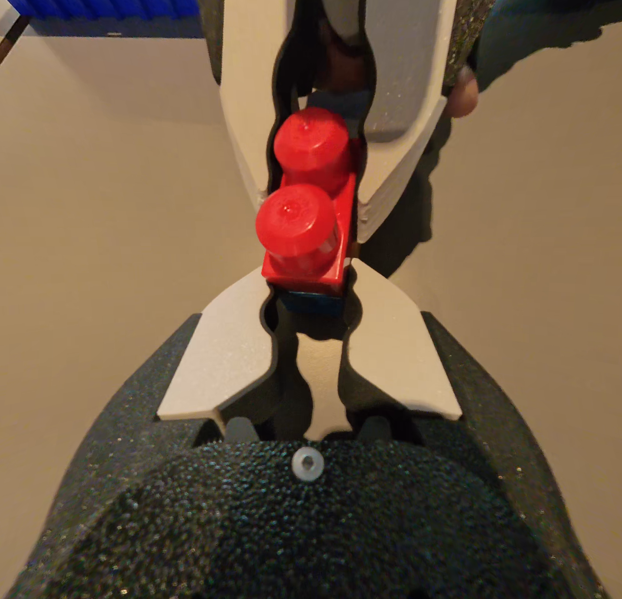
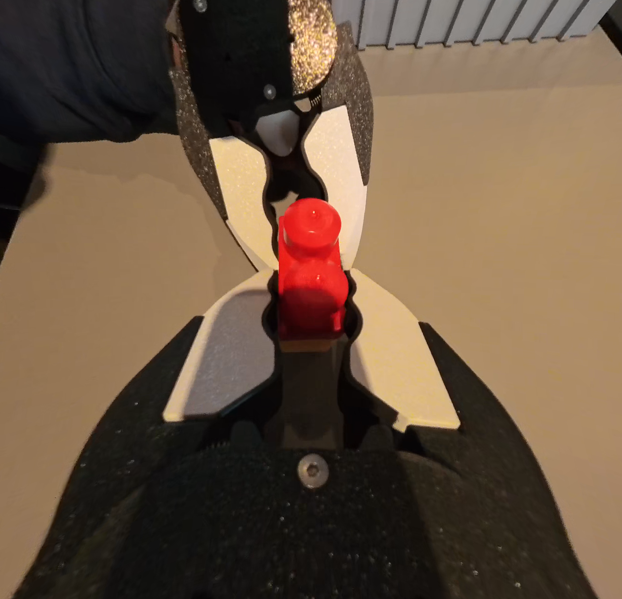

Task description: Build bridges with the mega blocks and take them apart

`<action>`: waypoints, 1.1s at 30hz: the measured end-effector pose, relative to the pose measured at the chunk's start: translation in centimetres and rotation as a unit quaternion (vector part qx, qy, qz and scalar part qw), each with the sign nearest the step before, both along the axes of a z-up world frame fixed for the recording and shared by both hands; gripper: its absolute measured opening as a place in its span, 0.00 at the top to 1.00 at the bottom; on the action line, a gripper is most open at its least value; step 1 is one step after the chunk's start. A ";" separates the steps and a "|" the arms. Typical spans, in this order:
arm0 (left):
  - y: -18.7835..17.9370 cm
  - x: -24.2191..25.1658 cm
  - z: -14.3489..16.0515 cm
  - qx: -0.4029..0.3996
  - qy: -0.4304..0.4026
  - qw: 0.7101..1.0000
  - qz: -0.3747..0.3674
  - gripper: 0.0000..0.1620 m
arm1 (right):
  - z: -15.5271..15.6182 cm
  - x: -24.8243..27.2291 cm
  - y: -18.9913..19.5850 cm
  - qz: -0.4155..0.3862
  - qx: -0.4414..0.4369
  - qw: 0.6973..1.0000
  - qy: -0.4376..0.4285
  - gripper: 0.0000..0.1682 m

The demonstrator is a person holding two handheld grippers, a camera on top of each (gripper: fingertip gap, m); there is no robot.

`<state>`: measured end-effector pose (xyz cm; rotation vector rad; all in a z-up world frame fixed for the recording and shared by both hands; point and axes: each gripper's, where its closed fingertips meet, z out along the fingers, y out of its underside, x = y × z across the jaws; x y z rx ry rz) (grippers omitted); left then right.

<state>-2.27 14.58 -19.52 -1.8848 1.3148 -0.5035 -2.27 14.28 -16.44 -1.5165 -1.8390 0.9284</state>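
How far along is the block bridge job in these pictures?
Done: a red block sits stacked on a blue block. In hand: the left claw and right claw both clamp the red block from opposite ends. Left: no bridge span shows; whether they are joining or separating, I cannot tell.

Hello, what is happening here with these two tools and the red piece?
A person holds two hand-held grippers facing each other over a plain beige table. The left gripper and the right gripper are both shut on a red plastic two-stud block, which sits on a dark blue block. Whether they are joining or separating the blocks cannot be told.
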 end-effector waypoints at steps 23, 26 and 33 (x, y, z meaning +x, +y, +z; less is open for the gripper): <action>-0.3 -0.1 0.4 -0.049 -0.034 0.998 -0.006 0.77 | 1.6 -0.3 0.4 -0.027 -0.028 0.992 0.122 0.78; -0.3 -0.2 0.7 -0.043 -0.042 0.998 -0.006 0.77 | 4.3 0.6 2.0 -0.048 -0.067 0.981 0.178 0.78; 0.2 -0.7 2.4 -0.025 -0.096 0.995 0.010 0.78 | 3.8 0.8 2.4 -0.051 -0.053 0.982 0.172 0.78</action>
